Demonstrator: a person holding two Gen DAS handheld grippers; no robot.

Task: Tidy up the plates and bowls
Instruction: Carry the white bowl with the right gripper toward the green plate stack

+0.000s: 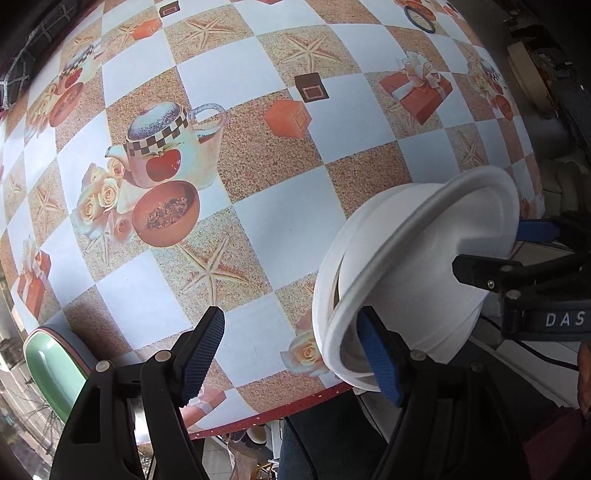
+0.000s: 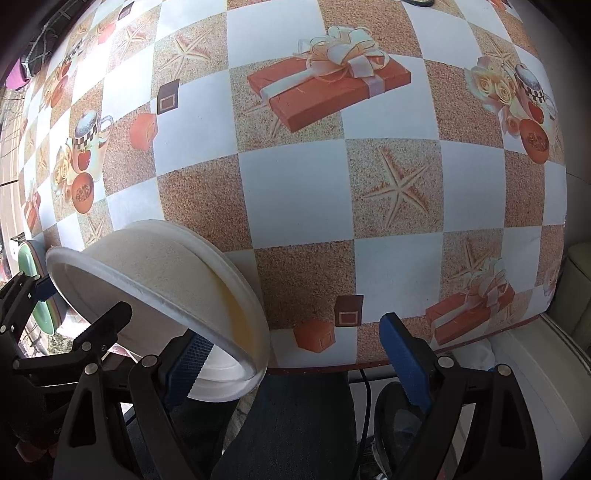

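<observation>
White bowls (image 1: 413, 266), nested and tilted on edge, hang over the near edge of the table. My left gripper (image 1: 291, 343) is open; its right finger (image 1: 378, 354) sits inside the bowl rim, its left finger is free over the tablecloth. My right gripper (image 2: 295, 354) is open too; its left finger (image 2: 188, 363) is under the bowls' rim (image 2: 159, 280). In the left wrist view the right gripper's fingers (image 1: 480, 273) straddle the bowls' far side. Whether either finger touches the bowls I cannot tell.
The table (image 1: 280, 206) carries a checkered cloth printed with starfish, teapots and gift boxes. A green chair seat (image 1: 55, 369) stands at the near left corner. A dark ring (image 1: 419, 20) lies at the far edge. A dark seat (image 2: 295, 424) is below the table edge.
</observation>
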